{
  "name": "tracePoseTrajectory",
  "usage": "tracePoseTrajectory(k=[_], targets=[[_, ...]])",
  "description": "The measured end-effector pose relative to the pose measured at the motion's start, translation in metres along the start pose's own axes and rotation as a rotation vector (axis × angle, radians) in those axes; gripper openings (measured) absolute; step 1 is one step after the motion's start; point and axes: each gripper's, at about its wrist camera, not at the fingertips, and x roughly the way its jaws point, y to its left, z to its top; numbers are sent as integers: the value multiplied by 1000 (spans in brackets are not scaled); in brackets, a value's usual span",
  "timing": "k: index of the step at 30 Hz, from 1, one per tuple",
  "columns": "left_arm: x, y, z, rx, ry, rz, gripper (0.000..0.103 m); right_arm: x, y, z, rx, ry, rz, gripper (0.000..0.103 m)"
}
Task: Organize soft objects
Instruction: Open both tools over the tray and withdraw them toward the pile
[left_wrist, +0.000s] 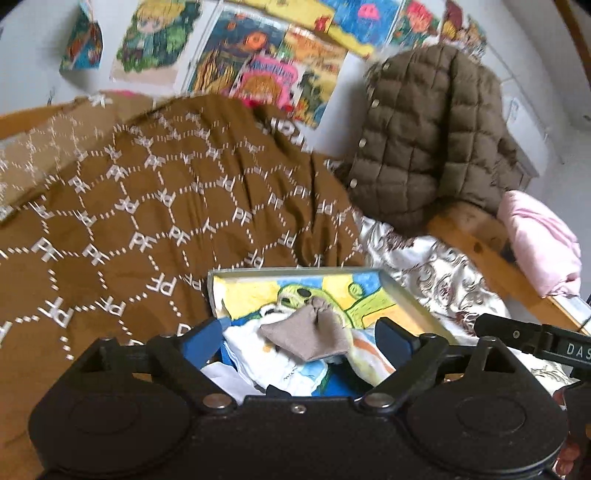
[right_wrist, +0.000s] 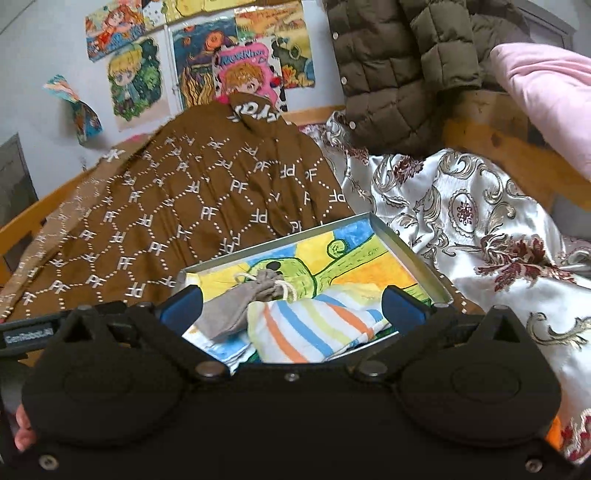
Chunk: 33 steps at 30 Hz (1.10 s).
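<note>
Two grippers hang over a shallow metal tray (right_wrist: 406, 245) that rests on a bed, its floor lined with a bright green-and-yellow drawing. Inside the tray lie the soft items: a grey-brown drawstring pouch (right_wrist: 236, 306) with a cream cord at its gathered neck, and a striped cloth bundle (right_wrist: 317, 325) touching it on the near side. White fabric (left_wrist: 255, 350) also shows under the pouch in the left wrist view.

Left gripper (left_wrist: 299, 339): blue pads spread wide, nothing between them; the pouch sits in the gap but neither pad touches it. Right gripper (right_wrist: 291, 306): likewise wide apart and holding nothing, straddling the pouch and the striped bundle.

Surroundings: a brown PF-patterned quilt (right_wrist: 177, 206) lies against the tray's far and left edge, a floral satin sheet (right_wrist: 472, 221) to its right, a quilted olive jacket (right_wrist: 391, 74) and a pink blanket (right_wrist: 546, 96) over the wooden bed rail.

Assessment: the step in hand appears to be picking or arranging one item in the tray. Recommendation: choose a single item; close on the pouch's body, not the cord, so it does not swing or loosen. Keep the pads clear of the tray's raised rim. Take care not to pinch the paper lining along with the cloth. Only one gripper should work the pile; both are crowded together.
</note>
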Motion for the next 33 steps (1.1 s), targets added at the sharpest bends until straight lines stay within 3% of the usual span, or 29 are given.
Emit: tracePoseTrajectory(k=[6,19,33], targets=[[-45,-5,-7,53,-44,5,97,-60,6,-8,-6,-27,22,102],[-122,-20,-32,132,-51,-18,100,-176,34,-41,-101,-74,69,102],[-210,-31,-73,156,-29,12,101,-284,48,-100,-95,-41,89,102]])
